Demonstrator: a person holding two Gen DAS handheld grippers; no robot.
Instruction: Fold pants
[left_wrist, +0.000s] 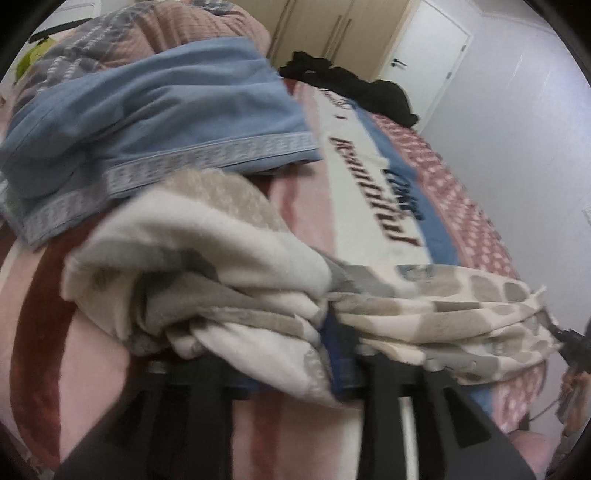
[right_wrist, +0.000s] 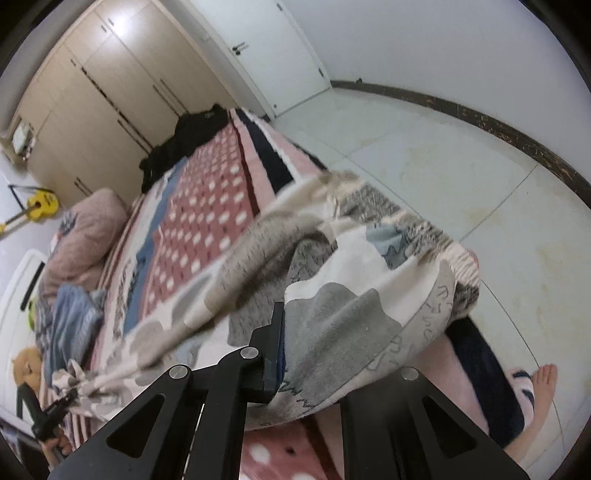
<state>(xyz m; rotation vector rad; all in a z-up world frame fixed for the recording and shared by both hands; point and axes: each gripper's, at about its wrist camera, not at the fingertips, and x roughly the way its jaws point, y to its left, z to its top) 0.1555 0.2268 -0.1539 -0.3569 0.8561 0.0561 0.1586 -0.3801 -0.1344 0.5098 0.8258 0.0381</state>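
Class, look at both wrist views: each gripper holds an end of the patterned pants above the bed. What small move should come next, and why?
Probably draw the two grippers apart and lower the cloth flat. The patterned pants are bunched and sagging between the left gripper and the right gripper, both apparently clamped on fabric. The bedspread beneath offers room to lay them out before folding.

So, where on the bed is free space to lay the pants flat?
Free: the dotted red blanket between the black clothes and the patterned pants held by both tongs. Crowded: the pillow end, where the blue towel and pink pillow lie.
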